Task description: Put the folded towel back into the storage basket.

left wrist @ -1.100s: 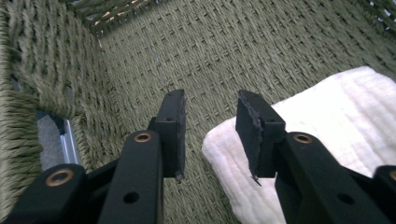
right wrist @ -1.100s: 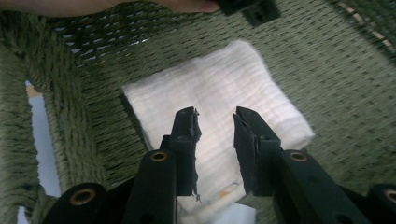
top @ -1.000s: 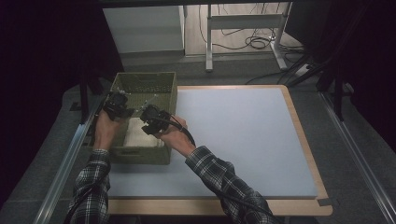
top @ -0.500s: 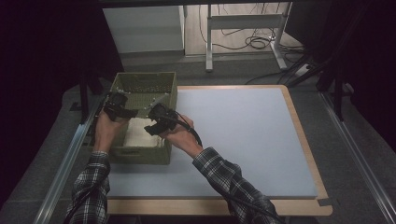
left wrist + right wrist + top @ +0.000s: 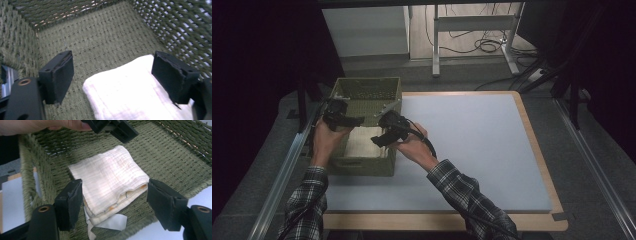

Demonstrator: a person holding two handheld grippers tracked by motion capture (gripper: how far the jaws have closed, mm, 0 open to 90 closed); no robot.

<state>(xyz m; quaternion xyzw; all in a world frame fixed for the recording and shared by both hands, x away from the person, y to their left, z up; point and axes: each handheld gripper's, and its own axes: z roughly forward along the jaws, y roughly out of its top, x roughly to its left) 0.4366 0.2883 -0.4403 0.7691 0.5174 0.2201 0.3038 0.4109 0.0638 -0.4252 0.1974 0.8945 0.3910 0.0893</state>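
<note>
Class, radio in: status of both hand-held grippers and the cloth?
Both hand-held grippers just opened, empty. Folded cloth lies flat in basket. Nothing in the way.

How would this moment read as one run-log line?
left gripper: just opened, empty | right gripper: just opened, empty | folded cloth: lying in green basket

High view: folded cloth [image 5: 362, 142] half hidden behind right gripper [image 5: 384, 137] and basket [image 5: 367, 92] near wall; its near edge can't be seen. Left gripper [image 5: 343, 120] is dark against the basket rim, jaw gap too small to read there. Both forearms cut off by the bottom edge. Left gripper view: cloth [image 5: 130, 92] runs off the bottom edge and behind the right-hand jaw; basket [image 5: 100, 42] walls cropped on all sides. Right gripper view: left gripper [image 5: 112, 127] and the hand [image 5: 37, 125] cut by the top edge; paper tag [image 5: 112, 222] under the cloth [image 5: 110, 177], mostly covered, print unreadable.
</note>
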